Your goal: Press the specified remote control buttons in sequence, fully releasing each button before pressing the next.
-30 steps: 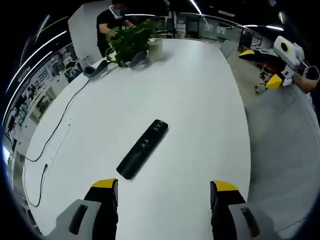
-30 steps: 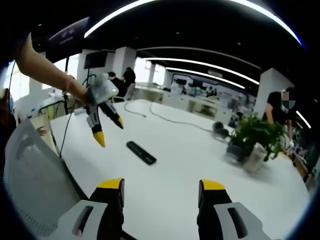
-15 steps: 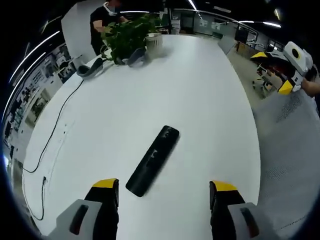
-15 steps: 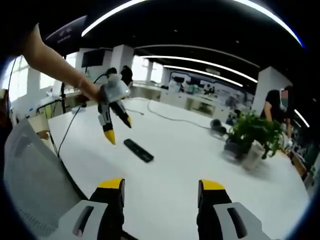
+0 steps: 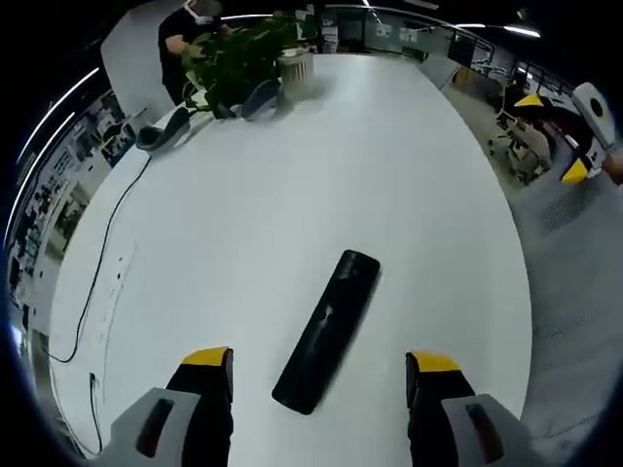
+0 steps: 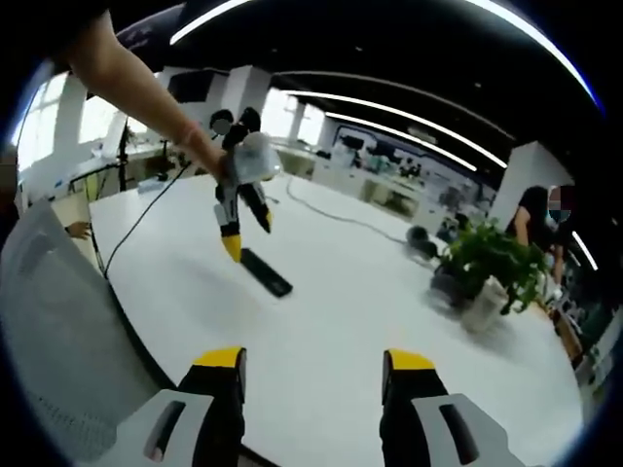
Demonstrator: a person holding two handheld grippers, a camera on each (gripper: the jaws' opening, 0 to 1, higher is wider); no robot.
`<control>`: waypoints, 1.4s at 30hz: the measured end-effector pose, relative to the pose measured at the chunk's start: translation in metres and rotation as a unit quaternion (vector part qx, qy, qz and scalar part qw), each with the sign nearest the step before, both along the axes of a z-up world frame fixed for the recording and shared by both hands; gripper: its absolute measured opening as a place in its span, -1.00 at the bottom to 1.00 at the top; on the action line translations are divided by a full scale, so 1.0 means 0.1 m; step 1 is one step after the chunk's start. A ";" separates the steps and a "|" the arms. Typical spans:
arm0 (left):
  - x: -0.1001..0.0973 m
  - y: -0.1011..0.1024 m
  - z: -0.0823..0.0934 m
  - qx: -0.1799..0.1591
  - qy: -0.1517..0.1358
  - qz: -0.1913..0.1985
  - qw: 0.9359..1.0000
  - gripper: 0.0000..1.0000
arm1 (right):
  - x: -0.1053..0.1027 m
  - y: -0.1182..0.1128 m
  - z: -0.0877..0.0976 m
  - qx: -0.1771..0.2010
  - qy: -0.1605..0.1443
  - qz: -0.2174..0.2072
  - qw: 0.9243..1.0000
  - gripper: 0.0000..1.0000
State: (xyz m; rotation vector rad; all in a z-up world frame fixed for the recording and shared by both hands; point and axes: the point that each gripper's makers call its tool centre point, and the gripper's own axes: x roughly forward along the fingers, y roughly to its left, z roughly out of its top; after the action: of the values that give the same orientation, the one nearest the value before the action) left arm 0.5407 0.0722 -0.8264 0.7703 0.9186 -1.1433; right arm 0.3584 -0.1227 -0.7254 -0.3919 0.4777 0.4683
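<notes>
A black remote control (image 5: pixel 328 331) lies flat on the white table (image 5: pixel 292 195), its long axis running away from me. It sits between and just ahead of the open left gripper (image 5: pixel 319 365). In the right gripper view, a hand holds the left gripper (image 6: pixel 248 236) open, tips down, just above the near end of the remote (image 6: pixel 265 272). The right gripper (image 6: pixel 313 360) stands open and empty, well back from the remote near the table's edge. In the left gripper view the right gripper (image 5: pixel 552 136) shows off the table's far right side.
A potted plant (image 5: pixel 243 63) stands at the far end of the table, with grey objects (image 5: pixel 161 136) beside it. A thin black cable (image 5: pixel 107 243) runs along the left side. A grey mesh chair back (image 6: pixel 49 321) is by the near edge. People stand in the background.
The left gripper has moved forward and down over the remote, which now sits lower in its view, between the jaws. The right gripper has barely moved.
</notes>
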 end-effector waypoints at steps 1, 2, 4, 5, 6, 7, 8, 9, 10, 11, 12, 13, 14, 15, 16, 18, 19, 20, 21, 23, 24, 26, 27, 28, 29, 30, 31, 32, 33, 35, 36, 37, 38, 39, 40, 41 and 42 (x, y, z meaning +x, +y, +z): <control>0.01 -0.01 -0.02 0.003 0.002 -0.002 1.000 0.50 | 0.00 -0.01 0.00 0.000 0.001 -0.001 1.000 0.05; 0.03 -0.02 -0.04 0.004 0.005 -0.002 1.000 0.50 | 0.00 -0.01 0.00 0.000 0.001 -0.002 1.000 0.04; 0.06 -0.01 -0.09 0.014 0.005 -0.003 1.000 0.51 | 0.00 -0.01 -0.01 -0.003 0.002 -0.001 1.000 0.00; 0.06 -0.01 -0.10 0.016 0.006 -0.004 1.000 0.51 | 0.00 -0.01 -0.01 -0.003 0.003 -0.002 1.000 -0.02; 0.06 0.00 -0.13 0.021 0.008 -0.006 1.000 0.51 | 0.00 -0.02 -0.01 -0.002 0.003 -0.003 1.000 -0.04; 0.06 0.01 -0.16 0.024 0.009 -0.009 1.000 0.51 | 0.00 -0.02 -0.01 0.001 0.002 -0.005 1.000 -0.06; 0.06 0.01 -0.18 0.028 0.010 -0.012 0.999 0.51 | 0.00 -0.03 -0.01 0.002 0.003 -0.006 1.000 -0.07; 0.05 0.02 -0.20 0.034 0.010 -0.018 0.999 0.51 | 0.00 -0.03 -0.01 0.004 0.004 -0.007 1.000 -0.07; 0.05 0.02 -0.22 0.036 0.010 -0.020 0.999 0.51 | 0.00 -0.03 -0.01 0.003 0.004 -0.008 1.000 -0.07; 0.05 0.02 -0.24 0.040 0.009 -0.024 0.999 0.50 | 0.00 -0.04 -0.02 0.000 0.006 -0.009 1.000 -0.07; 0.05 0.03 -0.25 0.041 0.009 -0.025 0.999 0.50 | 0.00 -0.04 -0.03 -0.001 0.007 -0.009 1.000 -0.08; 0.06 0.03 -0.26 0.042 0.010 -0.026 0.999 0.49 | 0.00 -0.04 -0.03 -0.001 0.007 -0.010 1.000 -0.08; 0.06 0.03 -0.28 0.044 0.011 -0.027 0.999 0.49 | 0.00 -0.05 -0.03 -0.001 0.007 -0.012 1.000 -0.08; 0.06 0.03 -0.29 0.045 0.012 -0.027 0.999 0.48 | 0.00 -0.05 -0.03 -0.001 0.007 -0.013 1.000 -0.08; 0.06 0.04 -0.29 0.046 0.011 -0.028 0.998 0.47 | 0.01 -0.06 -0.03 0.000 0.007 -0.015 1.000 -0.08; 0.06 0.04 -0.31 0.051 0.005 -0.037 0.998 0.42 | 0.01 -0.06 -0.03 0.001 0.008 -0.016 1.000 -0.08; 0.06 0.04 -0.31 0.052 0.006 -0.039 0.998 0.40 | 0.01 -0.06 -0.03 0.000 0.008 -0.017 1.000 -0.08; 0.05 0.04 -0.32 0.053 0.007 -0.041 0.998 0.39 | 0.01 -0.07 -0.04 0.000 0.009 -0.017 1.000 -0.08; 0.05 0.04 -0.34 0.056 0.006 -0.043 0.997 0.38 | 0.01 -0.07 -0.04 0.000 0.009 -0.017 1.000 -0.08; 0.05 0.05 -0.37 0.061 0.003 -0.048 0.997 0.34 | 0.01 -0.07 -0.04 0.000 0.010 -0.018 1.000 -0.08; 0.05 0.05 -0.37 0.062 0.002 -0.050 0.997 0.30 | 0.01 -0.07 -0.04 0.000 0.010 -0.018 1.000 -0.08; 0.04 0.05 -0.39 0.065 0.003 -0.052 0.997 0.25 | 0.01 -0.07 -0.04 0.000 0.011 -0.018 1.000 -0.08; 0.05 0.05 -0.40 0.066 -0.001 -0.051 0.997 0.24 | 0.00 -0.07 -0.04 0.000 0.011 -0.018 1.000 -0.08; 0.05 0.04 -0.40 0.065 -0.003 -0.052 0.997 0.23 | 0.00 -0.07 -0.05 -0.001 0.012 -0.018 1.000 -0.08; 0.07 -0.01 -0.38 0.051 -0.010 -0.045 0.998 0.21 | 0.00 -0.07 -0.05 -0.001 0.012 -0.017 1.000 -0.08; 0.06 -0.02 -0.37 0.050 -0.008 -0.046 0.998 0.16 | 0.00 -0.06 -0.05 -0.001 0.012 -0.017 1.000 -0.08; 0.06 -0.02 -0.38 0.051 -0.008 -0.048 0.997 0.10 | 0.00 -0.06 -0.05 -0.001 0.012 -0.016 1.000 -0.08; 0.05 -0.03 -0.38 0.051 -0.008 -0.051 0.997 0.03 | 0.00 -0.06 -0.05 0.000 0.012 -0.016 1.000 -0.08; 0.02 -0.03 -0.39 0.053 -0.001 -0.056 0.997 -0.01 | 0.00 -0.05 -0.05 0.000 0.014 -0.015 1.000 -0.09; 0.01 -0.04 -0.39 0.052 0.002 -0.058 0.997 -0.10 | 0.00 -0.05 -0.05 -0.002 0.014 -0.013 1.000 -0.09; -0.01 -0.04 -0.39 0.051 0.007 -0.060 0.997 -0.14 | -0.01 -0.05 -0.05 -0.002 0.014 -0.012 1.000 -0.09; -0.05 -0.05 -0.40 0.048 0.015 -0.062 0.997 -0.21 | -0.01 -0.05 -0.06 -0.001 0.014 -0.012 1.000 -0.09; -0.08 -0.06 -0.41 0.046 0.022 -0.065 0.997 -0.29 | -0.01 -0.05 -0.05 -0.001 0.014 -0.012 1.000 -0.10; -0.07 -0.05 -0.40 0.048 0.016 -0.063 0.997 -0.33 | -0.01 -0.05 -0.05 -0.002 0.013 -0.011 1.000 -0.10; -0.08 -0.06 -0.40 0.045 0.019 -0.062 0.997 -0.37 | -0.01 -0.04 -0.05 -0.001 0.013 -0.012 1.000 -0.10; -0.09 -0.06 -0.40 0.043 0.021 -0.061 0.997 -0.44 | -0.01 -0.05 -0.05 0.000 0.013 -0.012 1.000 -0.10; -0.10 -0.05 -0.40 0.043 0.021 -0.060 0.997 -0.48 | -0.01 -0.05 -0.05 -0.001 0.013 -0.012 1.000 -0.10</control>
State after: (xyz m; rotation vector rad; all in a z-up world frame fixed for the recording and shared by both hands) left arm 0.5307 0.0669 -0.8667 0.8847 0.9718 -1.2355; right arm 0.3578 -0.1276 -0.7305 -0.3819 0.5077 0.4494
